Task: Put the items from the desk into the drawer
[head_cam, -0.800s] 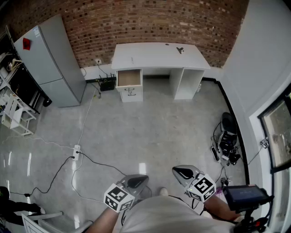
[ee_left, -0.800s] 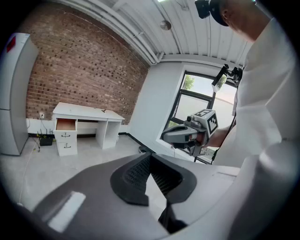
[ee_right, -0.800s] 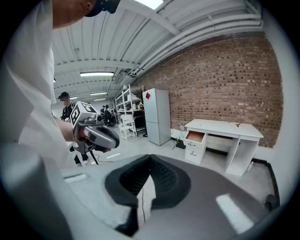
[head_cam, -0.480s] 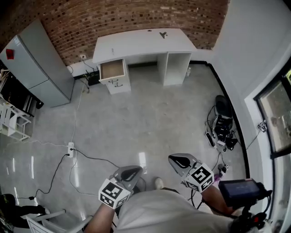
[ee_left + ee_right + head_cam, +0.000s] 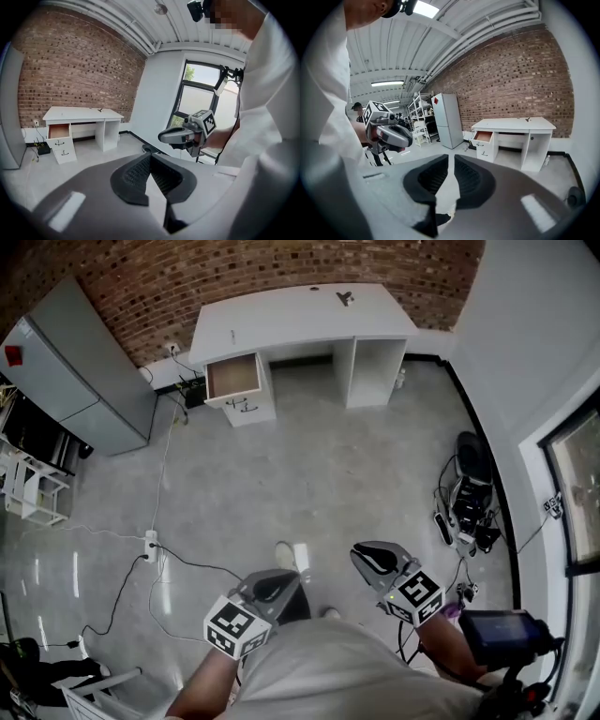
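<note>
A white desk [image 5: 300, 320] stands against the brick wall, far across the floor from me. Its top left drawer [image 5: 232, 376] is pulled open and looks empty. A small dark item [image 5: 344, 298] lies on the desktop toward the right, and a tiny mark [image 5: 232, 334] shows near the left end. My left gripper [image 5: 265, 587] and right gripper [image 5: 373, 559] are held close to my body, far from the desk, both shut and empty. The left gripper view shows its jaws [image 5: 149, 155] together, with the desk [image 5: 82, 112] beyond. In the right gripper view the jaws [image 5: 451, 157] are together too, and the drawer [image 5: 483, 136] is visible.
A grey cabinet [image 5: 75, 371] stands left of the desk. A power strip with cables [image 5: 150, 545] lies on the floor at the left. A pile of dark gear [image 5: 469, 502] sits by the right wall, and a white rack [image 5: 28, 488] at the far left.
The person has stepped forward; a shoe now shows ahead of the grippers and the desk looks slightly nearer. Both grippers stay shut near the body.
</note>
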{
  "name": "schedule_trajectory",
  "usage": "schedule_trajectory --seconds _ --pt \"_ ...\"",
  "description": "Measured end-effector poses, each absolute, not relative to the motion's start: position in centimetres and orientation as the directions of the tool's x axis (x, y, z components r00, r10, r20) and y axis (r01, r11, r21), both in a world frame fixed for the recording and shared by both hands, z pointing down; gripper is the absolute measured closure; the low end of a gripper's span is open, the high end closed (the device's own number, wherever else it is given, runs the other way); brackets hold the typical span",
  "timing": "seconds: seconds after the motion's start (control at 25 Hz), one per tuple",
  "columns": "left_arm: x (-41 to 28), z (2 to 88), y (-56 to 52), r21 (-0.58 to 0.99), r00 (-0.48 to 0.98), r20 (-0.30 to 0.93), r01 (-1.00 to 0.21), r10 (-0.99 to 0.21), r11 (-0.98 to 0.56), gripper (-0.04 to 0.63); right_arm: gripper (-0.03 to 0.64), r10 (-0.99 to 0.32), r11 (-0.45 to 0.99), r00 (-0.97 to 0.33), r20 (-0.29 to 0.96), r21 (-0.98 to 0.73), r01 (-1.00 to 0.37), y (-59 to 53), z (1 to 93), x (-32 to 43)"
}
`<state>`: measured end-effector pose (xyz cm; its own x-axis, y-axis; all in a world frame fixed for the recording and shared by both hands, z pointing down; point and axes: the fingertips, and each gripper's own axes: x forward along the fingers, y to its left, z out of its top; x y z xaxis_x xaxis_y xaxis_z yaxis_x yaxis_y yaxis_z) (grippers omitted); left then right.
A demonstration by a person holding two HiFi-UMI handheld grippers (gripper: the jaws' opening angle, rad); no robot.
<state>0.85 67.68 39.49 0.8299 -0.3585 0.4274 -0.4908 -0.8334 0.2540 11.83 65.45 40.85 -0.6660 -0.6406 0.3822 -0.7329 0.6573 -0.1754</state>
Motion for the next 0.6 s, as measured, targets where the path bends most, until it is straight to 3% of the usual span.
schedule_trajectory --seconds 0.4,0.6 --pt "-1.5 37.8 46.3 0.324 0.888 0.324 -0.427 -0.326 -0.844 0.538 0.568 -0.699 0.608 -0.591 0.403 -0.101 -0.788 45.8 37.9 9.0" --pt "-2.7 38.0 36.7 0.314 0.883 0.359 -0.418 -0.301 -0.852 0.534 0.568 -0.743 0.554 -0.565 0.359 -0.144 -0.82 36.6 35.8 8.2"
